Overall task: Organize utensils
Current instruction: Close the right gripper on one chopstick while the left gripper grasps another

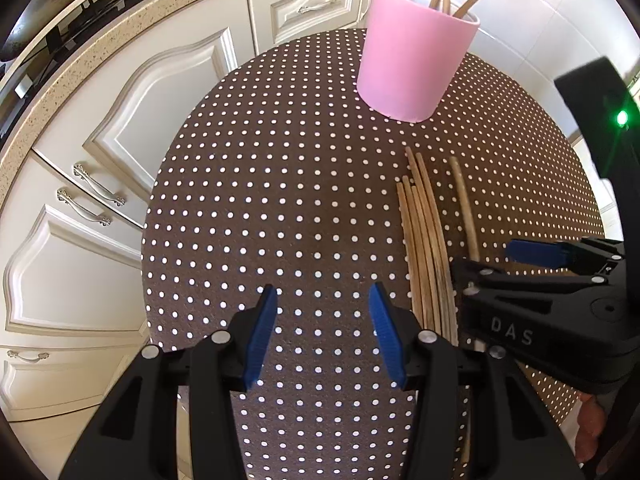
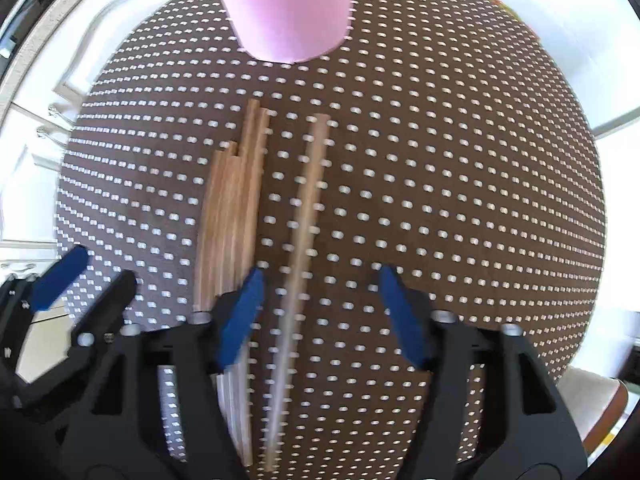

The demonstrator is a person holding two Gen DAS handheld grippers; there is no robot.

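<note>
Left wrist view: my left gripper [image 1: 323, 332] hangs over the brown dotted tablecloth [image 1: 260, 184], blue pads spread apart, nothing between them. The cloth shows clear through the gap, so I read it as released.

A pink cup [image 1: 416, 52] stands upright toward the far side of the table, with several chopsticks rising out of its mouth. Nearer, to the right of my left gripper, a bundle of chopsticks [image 1: 424, 248] lies flat on the cloth, packed side by side. One single chopstick [image 1: 466, 208] lies just beside the bundle, apart from it and roughly parallel.

My right gripper [image 1: 516, 258] comes in from the right edge of this view, low over that single chopstick.

Right wrist view, blurred: my right gripper [image 2: 320, 308] points down at the cloth. The single chopstick [image 2: 304, 220] runs lengthwise between its pads, close to the left pad, with a wide gap to the right one. I see neither pad pressing on it, so no grasp. The bundle [image 2: 232, 208] lies just outside the left pad. The cup's base [image 2: 286, 8] sits beyond the far ends of the chopsticks. Cream cabinet doors [image 1: 132, 128] stand behind the table.
</note>
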